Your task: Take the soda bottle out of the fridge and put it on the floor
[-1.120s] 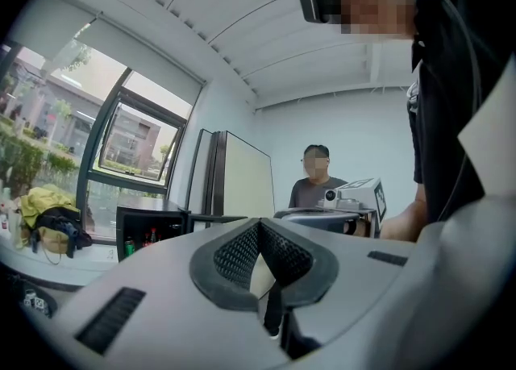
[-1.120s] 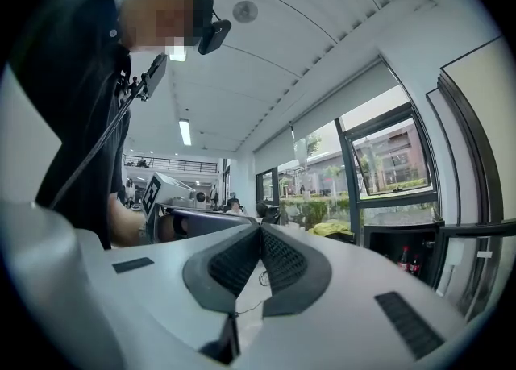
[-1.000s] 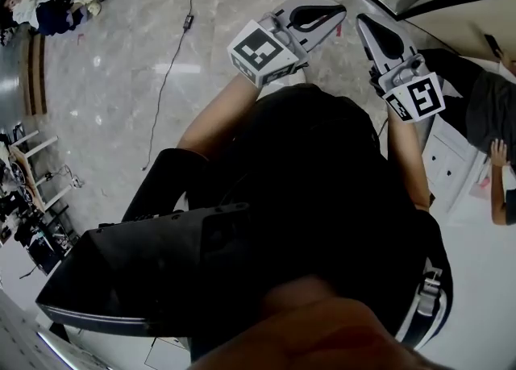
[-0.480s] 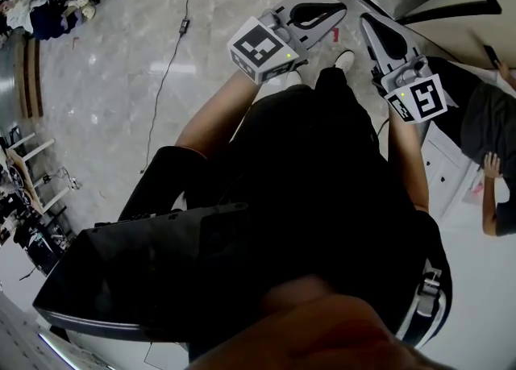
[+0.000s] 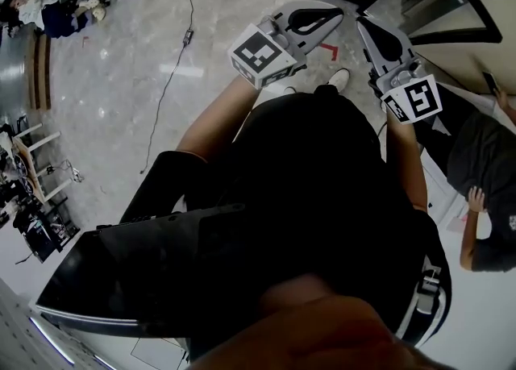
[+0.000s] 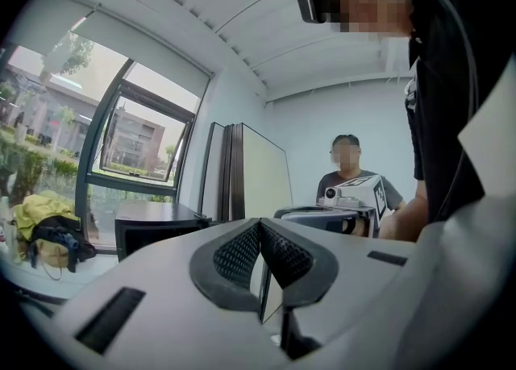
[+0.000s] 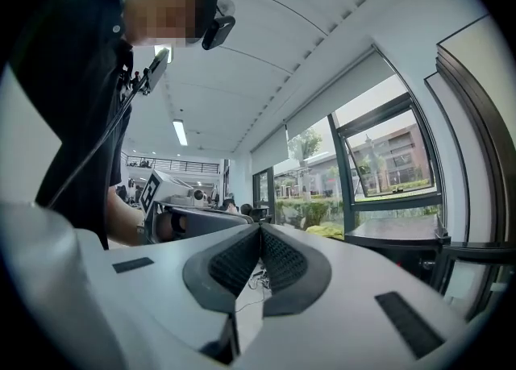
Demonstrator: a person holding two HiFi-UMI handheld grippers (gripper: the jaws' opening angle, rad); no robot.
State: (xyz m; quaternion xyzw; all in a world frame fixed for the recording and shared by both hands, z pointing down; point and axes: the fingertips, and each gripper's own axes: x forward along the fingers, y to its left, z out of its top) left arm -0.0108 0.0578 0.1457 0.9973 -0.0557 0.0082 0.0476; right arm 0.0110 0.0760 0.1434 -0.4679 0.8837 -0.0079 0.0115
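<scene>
Probably office or lab: stone floor (image 5: pixel 121 94), big windows (image 7: pixel 387 159), ceiling strip lights (image 7: pixel 179 131).

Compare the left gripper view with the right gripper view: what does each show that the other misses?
Left only: a person in a dark T-shirt standing nearby, and a yellow bundle by the window. Right only: lit ceiling strip lights and a distant railing. Both: the wearer in black overhead, a window, and each gripper's own jaws closed on nothing, left gripper and right gripper alike.

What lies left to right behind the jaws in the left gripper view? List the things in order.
yellow bundle → dark cabinet → tall pale panel → onlooker in a dark shirt
</scene>
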